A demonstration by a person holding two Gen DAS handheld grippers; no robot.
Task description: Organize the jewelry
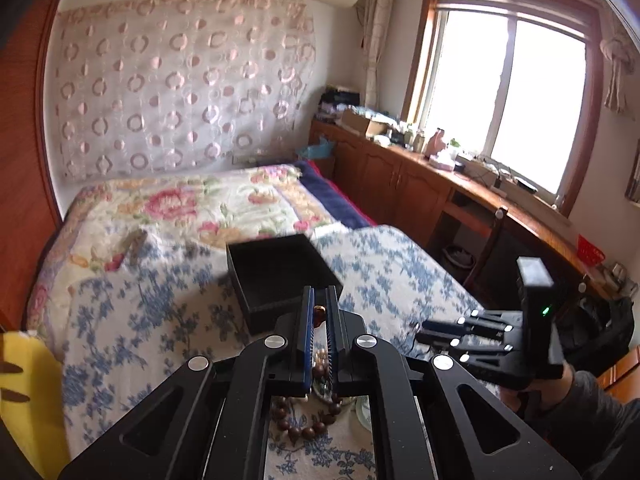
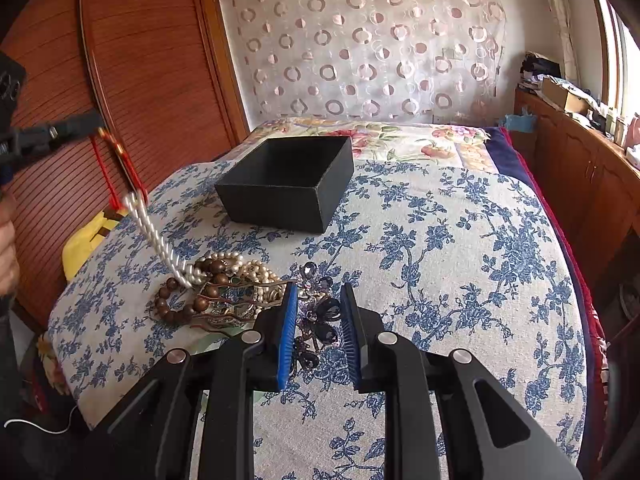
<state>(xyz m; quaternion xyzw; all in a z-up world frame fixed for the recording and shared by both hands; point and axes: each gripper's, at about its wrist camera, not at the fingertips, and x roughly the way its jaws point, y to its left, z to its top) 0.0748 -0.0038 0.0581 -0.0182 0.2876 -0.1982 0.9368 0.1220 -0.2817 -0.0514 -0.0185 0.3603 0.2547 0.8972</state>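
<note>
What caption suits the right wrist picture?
Right claw around a dark brooch, left claw lifting a pearl strand near the black box.

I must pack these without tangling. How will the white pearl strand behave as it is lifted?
Probably floppy: the white pearl strand hangs slack from the left gripper. Its lower end lies in the brown wooden bead bracelet pile, so it may snag.

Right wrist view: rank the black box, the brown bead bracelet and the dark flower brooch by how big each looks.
1. black box, clearly largest.
2. and 3. brown bead bracelet and dark flower brooch look about alike; the brooch lies nearer the camera, partly hidden by the gripper fingers, so I leave them unranked.
</note>
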